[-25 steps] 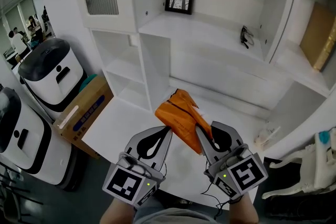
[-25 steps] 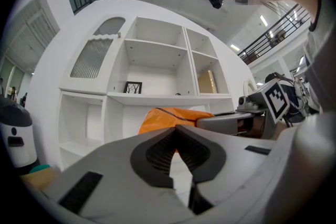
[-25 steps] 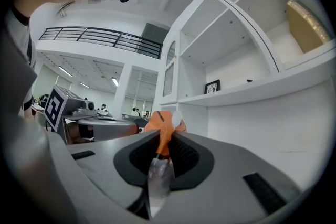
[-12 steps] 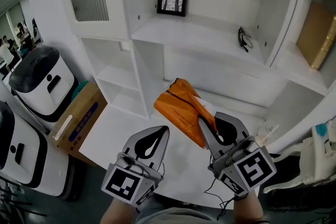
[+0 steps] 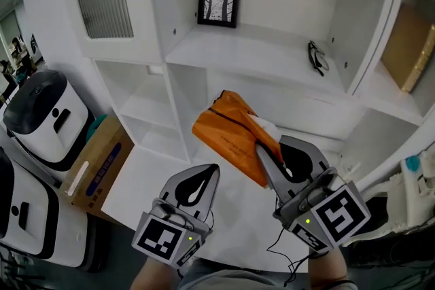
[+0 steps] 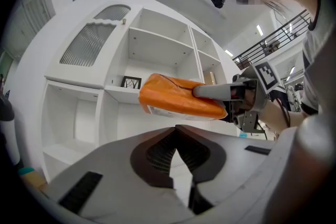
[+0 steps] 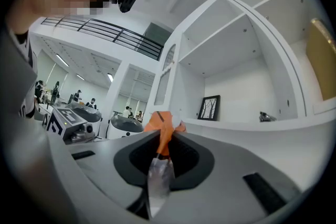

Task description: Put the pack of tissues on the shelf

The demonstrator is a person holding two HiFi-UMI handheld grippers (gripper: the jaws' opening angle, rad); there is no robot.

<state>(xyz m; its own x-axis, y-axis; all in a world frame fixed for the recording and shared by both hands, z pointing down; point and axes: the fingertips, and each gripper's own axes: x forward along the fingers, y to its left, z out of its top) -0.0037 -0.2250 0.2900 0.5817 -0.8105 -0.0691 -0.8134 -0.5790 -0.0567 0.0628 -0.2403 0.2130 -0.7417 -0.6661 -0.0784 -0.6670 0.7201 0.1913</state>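
Observation:
The pack of tissues (image 5: 230,134) is an orange plastic packet, hanging in the air in front of the white shelf unit (image 5: 272,54). My right gripper (image 5: 275,148) is shut on its near end, and the packet sticks out up and to the left. In the right gripper view its orange edge (image 7: 161,134) is pinched between the jaws. The left gripper view shows the packet (image 6: 176,98) held from the right, above my left gripper (image 6: 176,128). My left gripper (image 5: 212,170) hangs lower left of the packet, shut and holding nothing.
A framed picture (image 5: 219,0) and a pair of glasses (image 5: 317,56) stand on the middle shelf. A brown board (image 5: 408,44) leans in the right bay. Below lies a white counter (image 5: 160,170). White machines (image 5: 44,112) and a cardboard box (image 5: 95,163) stand at left.
My right gripper has risen with the orange packet toward the middle shelf. The left gripper has shifted a little. The shelf unit now looks closer.

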